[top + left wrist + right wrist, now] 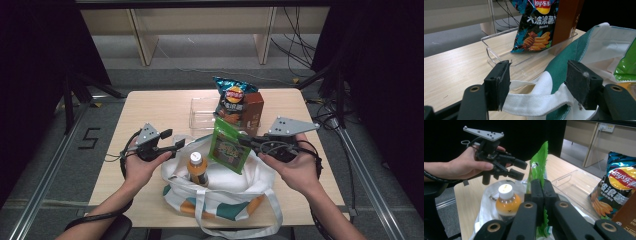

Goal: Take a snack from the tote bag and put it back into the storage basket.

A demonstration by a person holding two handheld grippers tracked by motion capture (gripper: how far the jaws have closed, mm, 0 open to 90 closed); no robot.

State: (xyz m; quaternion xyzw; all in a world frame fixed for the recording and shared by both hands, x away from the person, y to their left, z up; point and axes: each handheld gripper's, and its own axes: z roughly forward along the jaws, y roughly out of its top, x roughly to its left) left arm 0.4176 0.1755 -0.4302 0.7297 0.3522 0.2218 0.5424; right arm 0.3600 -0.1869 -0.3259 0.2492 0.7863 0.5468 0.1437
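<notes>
On the left, we see the left gripper (176, 142) held above the tabletop (150, 107) beside the rim of a white tote (225, 192) with green and orange patches. In the left gripper view its fingers (497, 85) stand apart, released, with the tote's white strap (536, 102) lying between them; the strap reaches the right-hand finger, but we cannot tell whether that finger presses on it. The left-hand finger is clear of the strap.

Moving right, we find a bottle (197, 169) of orange drink with a white cap standing upright inside the tote's open mouth. Just beside it hangs a green packet (228, 146), tilted, its lower end over the tote's opening and its upper edge raised.

Farther right, the right gripper (243, 140) reaches in from the person's right hand (295, 167). In the right gripper view its fingers (537, 192) are clenched on the green packet, which rises between them and also shows below them.

Behind the tote, toward the far side of the tabletop, we see a clear tray (200, 114). In its right end stand a dark blue crisp bag (231, 100) and, touching it on the right, a brown box (253, 107). The tray's left half is bare.
</notes>
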